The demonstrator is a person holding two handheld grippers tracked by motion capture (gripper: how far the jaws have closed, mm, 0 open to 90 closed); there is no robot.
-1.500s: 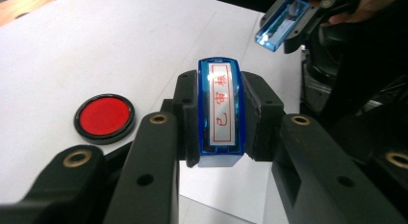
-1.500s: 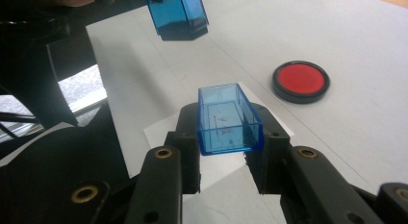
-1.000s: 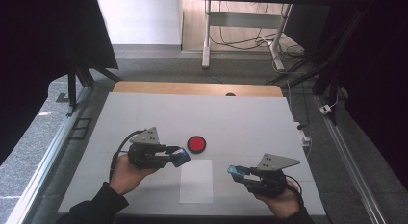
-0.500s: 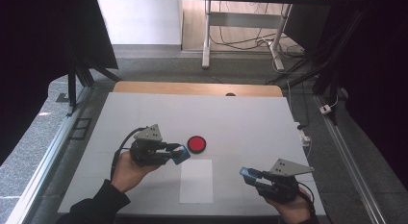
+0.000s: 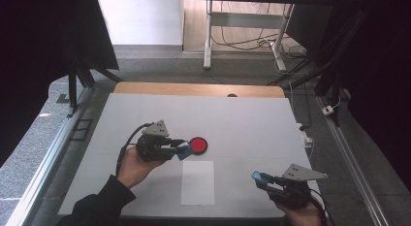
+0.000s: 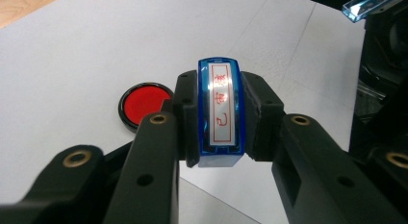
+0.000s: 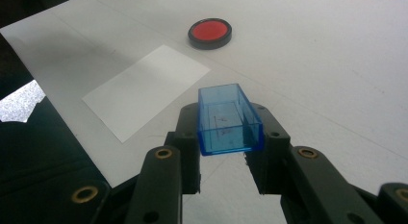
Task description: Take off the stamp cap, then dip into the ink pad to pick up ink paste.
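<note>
Your left gripper (image 6: 219, 152) has its jaws clamped on the blue stamp (image 6: 220, 111), printing face toward the camera, long axis running along the jaws. The red ink pad (image 6: 144, 103) sits on the counter just ahead-left of them, nearest this hand. Your right gripper (image 7: 223, 168) grips the clear blue cap (image 7: 227, 119), well off. White paper (image 5: 197, 181) lies between both grippers.

- The ink pad (image 5: 198, 145) lies on the table (image 5: 252, 124) near its middle.
- The sheet of paper (image 5: 197, 182) lies just nearer than the ink pad.
- The left gripper (image 5: 180, 149), with the stamp (image 6: 221, 113) between its jaws, sits just left of the ink pad.
- The right gripper (image 5: 259, 178), with the stamp cap (image 7: 228, 119) between its jaws, sits right of the paper, near the table's near edge.
</note>
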